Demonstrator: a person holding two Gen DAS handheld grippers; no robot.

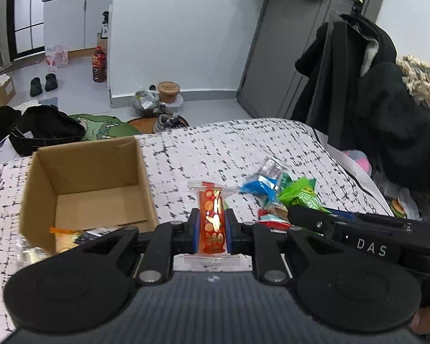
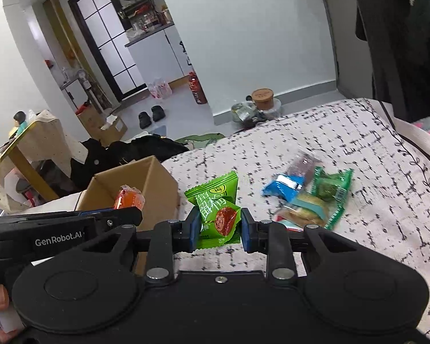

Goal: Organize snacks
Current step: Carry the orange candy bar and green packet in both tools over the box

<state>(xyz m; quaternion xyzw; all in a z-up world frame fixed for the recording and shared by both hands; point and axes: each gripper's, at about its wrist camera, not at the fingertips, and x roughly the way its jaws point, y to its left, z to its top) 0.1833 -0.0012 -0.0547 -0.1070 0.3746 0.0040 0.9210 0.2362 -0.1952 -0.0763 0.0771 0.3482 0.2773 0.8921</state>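
Observation:
My left gripper (image 1: 212,229) is shut on a red and gold snack packet (image 1: 213,218), held upright above the patterned bed cover. An open cardboard box (image 1: 86,183) sits just to its left, with a few packets in its near corner. My right gripper (image 2: 220,226) is shut on a bright green snack packet (image 2: 215,203) with a red fruit picture. In the right wrist view the box (image 2: 154,180) lies to the left, and the left gripper's red packet (image 2: 129,199) shows in front of it. A small pile of snacks (image 2: 309,195) rests on the bed to the right.
The snack pile (image 1: 275,192) of blue, green and clear packets lies on the bed cover (image 1: 215,149). Dark coats (image 1: 367,100) hang at the right. Beyond the bed, bags, shoes, jars and a bottle clutter the floor. A person's fingers show at the frame edges.

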